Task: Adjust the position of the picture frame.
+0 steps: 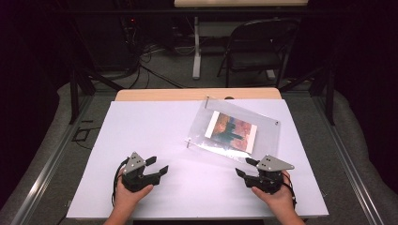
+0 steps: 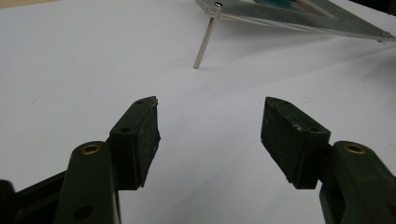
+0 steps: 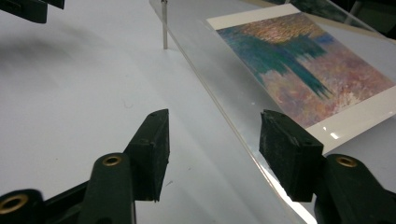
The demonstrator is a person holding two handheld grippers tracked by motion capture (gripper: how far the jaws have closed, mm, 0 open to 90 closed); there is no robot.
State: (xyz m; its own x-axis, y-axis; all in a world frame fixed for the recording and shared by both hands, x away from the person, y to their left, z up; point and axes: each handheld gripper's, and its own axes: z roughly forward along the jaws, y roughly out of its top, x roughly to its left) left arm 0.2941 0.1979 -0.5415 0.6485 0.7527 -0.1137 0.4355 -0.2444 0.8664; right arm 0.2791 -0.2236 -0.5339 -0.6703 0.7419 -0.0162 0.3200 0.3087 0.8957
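White sheeting [image 1: 155,140] covers nearly the whole bench [image 1: 197,94], leaving a strip of pale wood bare along the far edge. On the right half of that white surface lies a clear acrylic picture frame [image 1: 267,123] holding a print [image 1: 231,131] of teal and orange-pink paint strokes with a white border; the frame is propped at a tilt on thin metal pegs [image 2: 204,44], one of them standing upright on the sheet at its left corner.

Left hand-held gripper [image 1: 157,167] sits low over the near left of the bench, jaws spread wide with nothing between them, well apart from the frame. Right hand-held gripper [image 1: 246,167] is at the near right, jaws likewise spread; in the right gripper view the near edge of the frame runs between them, and no pad visibly presses on it.

Beyond the bench the room is dark: a grey floor with loose black cables [image 1: 145,70], a black folding chair [image 1: 256,47] at far right, and the white leg of another table [image 1: 196,47] at far centre.
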